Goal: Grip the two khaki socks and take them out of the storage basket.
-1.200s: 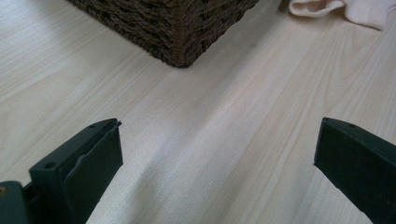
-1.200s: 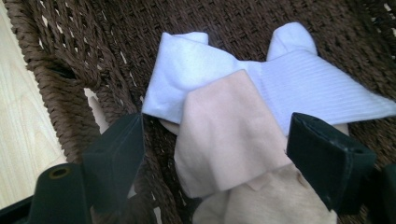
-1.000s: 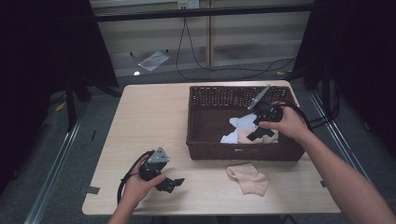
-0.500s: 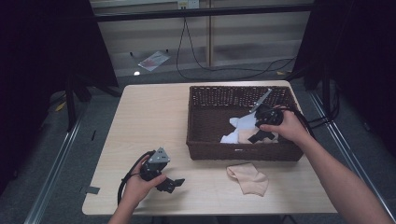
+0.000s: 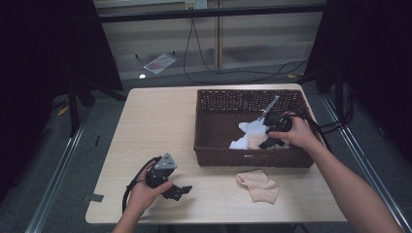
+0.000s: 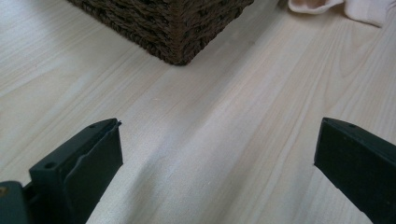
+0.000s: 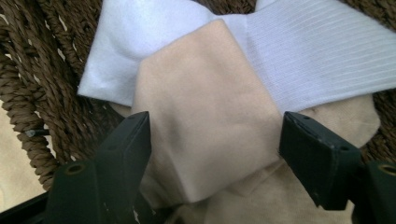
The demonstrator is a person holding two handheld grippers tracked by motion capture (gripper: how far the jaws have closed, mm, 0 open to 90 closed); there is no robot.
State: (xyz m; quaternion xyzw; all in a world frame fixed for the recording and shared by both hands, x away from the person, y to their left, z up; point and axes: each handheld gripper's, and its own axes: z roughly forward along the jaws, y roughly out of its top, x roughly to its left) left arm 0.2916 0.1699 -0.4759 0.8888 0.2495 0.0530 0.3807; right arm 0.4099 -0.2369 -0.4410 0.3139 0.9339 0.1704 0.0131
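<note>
A dark wicker basket [image 5: 248,159] stands on the right half of the table. In it a white sock [image 5: 250,127] lies over a beige sock [image 5: 253,141]. My right gripper [image 5: 268,142] reaches down into the basket. In the right gripper view its jaws [image 7: 212,144] have just been closing and stand on either side of a fold of the beige sock [image 7: 205,116], below the white sock [image 7: 317,51]; I see no firm pinch. My left gripper [image 5: 180,191] rests low over the table's front left, open with bare wood between its jaws [image 6: 217,154].
A second beige sock [image 5: 258,185] lies on the table in front of the basket. The left gripper view has the basket's corner [image 6: 173,23] and that sock [image 6: 341,5] ahead. Cables trail over the floor beyond the table. The table's left half is bare wood.
My right hand has sunk deeper into the basket, down onto the socks. The left hand and its gripper have stayed where they were.
</note>
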